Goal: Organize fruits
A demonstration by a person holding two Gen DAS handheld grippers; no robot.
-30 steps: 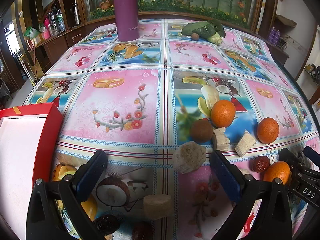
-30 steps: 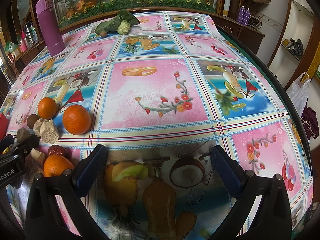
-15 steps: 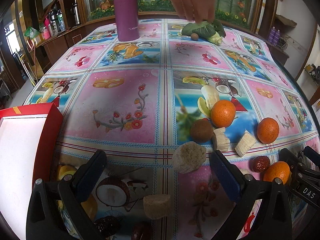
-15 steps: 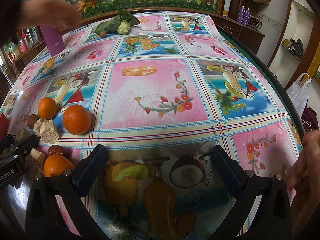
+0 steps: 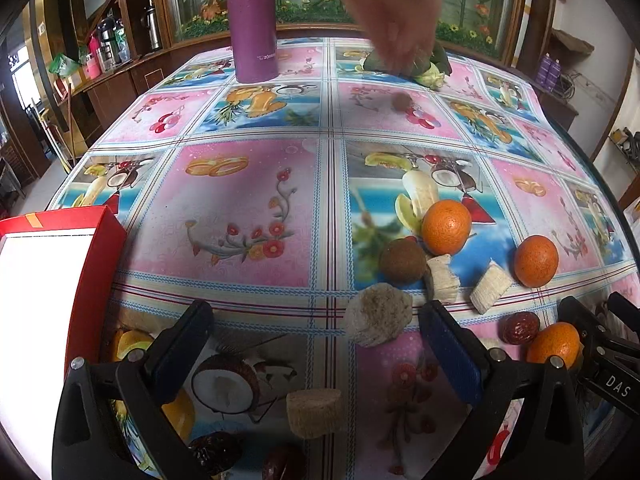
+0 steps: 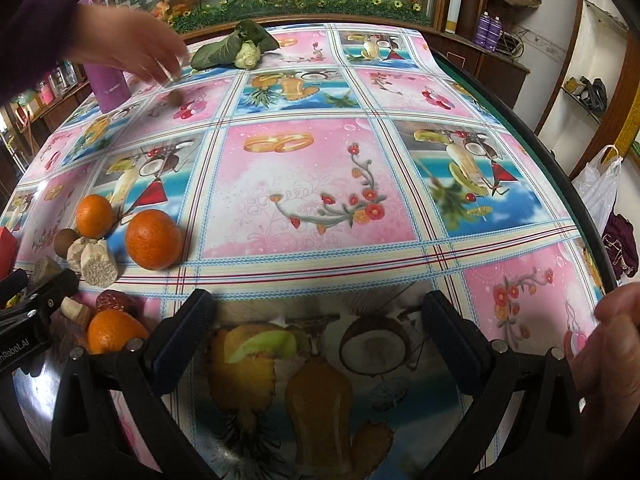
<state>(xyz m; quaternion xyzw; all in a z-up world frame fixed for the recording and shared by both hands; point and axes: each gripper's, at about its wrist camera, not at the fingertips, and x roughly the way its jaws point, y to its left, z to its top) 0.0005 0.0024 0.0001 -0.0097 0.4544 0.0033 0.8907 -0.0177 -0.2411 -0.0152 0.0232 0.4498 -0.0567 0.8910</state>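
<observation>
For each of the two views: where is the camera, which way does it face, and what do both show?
Left wrist: low on the left gripper, facing across the table; red box at left.
Right wrist: low on the right gripper, facing the same way, further right; a hand at right.
Shared: purple bottle, three oranges, a reaching hand.

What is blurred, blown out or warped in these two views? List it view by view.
Left wrist view: the reaching hand and the small brown fruit below it are motion-blurred; the red box interior is blown out white; the fisheye bows the tablecloth grid. Right wrist view: the far hand is smeared, the nearest orange sharp, and the table edge curves.
</observation>
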